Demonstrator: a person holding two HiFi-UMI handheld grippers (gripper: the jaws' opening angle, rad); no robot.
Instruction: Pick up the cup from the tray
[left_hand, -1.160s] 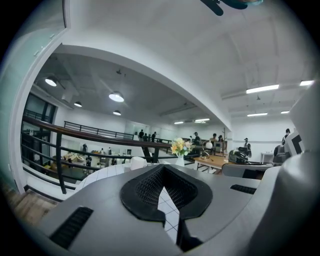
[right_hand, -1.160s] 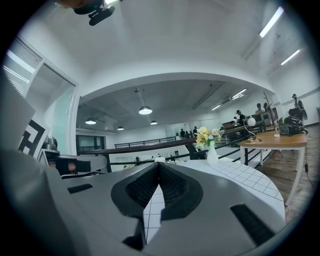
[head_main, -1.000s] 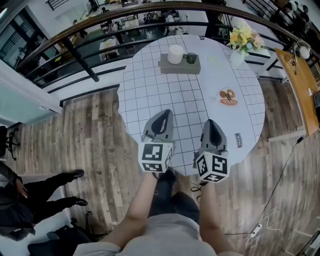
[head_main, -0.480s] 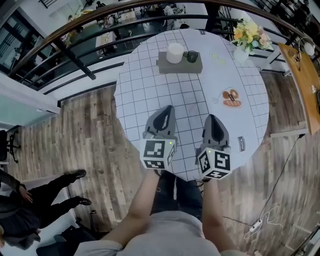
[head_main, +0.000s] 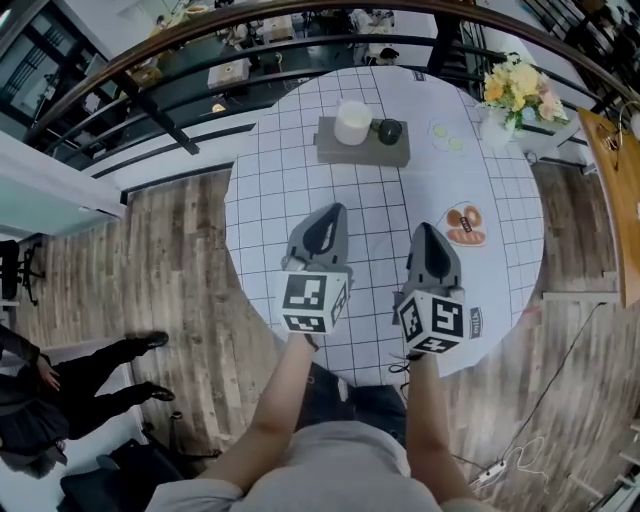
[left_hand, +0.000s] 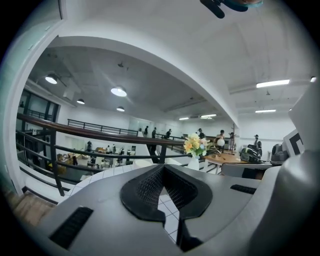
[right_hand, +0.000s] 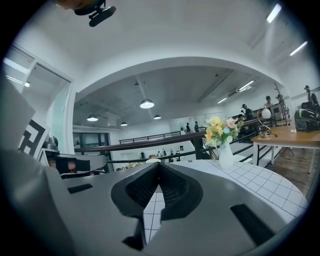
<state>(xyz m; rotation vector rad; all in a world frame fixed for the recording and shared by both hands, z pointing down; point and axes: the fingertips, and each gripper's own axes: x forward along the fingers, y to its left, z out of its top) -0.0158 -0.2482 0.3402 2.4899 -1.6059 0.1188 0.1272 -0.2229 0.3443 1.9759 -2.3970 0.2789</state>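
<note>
Two bare forearms reach up from the bottom of the head view, each hand holding a grey two-jaw tool capped by a cube of square markers. The left gripper and right gripper lie side by side over the near part of a round white table ruled with a black grid. Both have their jaws pressed fully together, with nothing between them.

Just beyond the right gripper, to its right, is a small plate of orange-brown pastry. Near the far edge lies a grey rectangular tray. It carries a white cylindrical container on its left and a small dark cup, upright, just beside it on the right. The cup is well apart from both grippers.

Two pale green discs lie right of the tray. A white vase of yellow and pink flowers stands at the far right edge. A dark curved railing runs behind the table.
</note>
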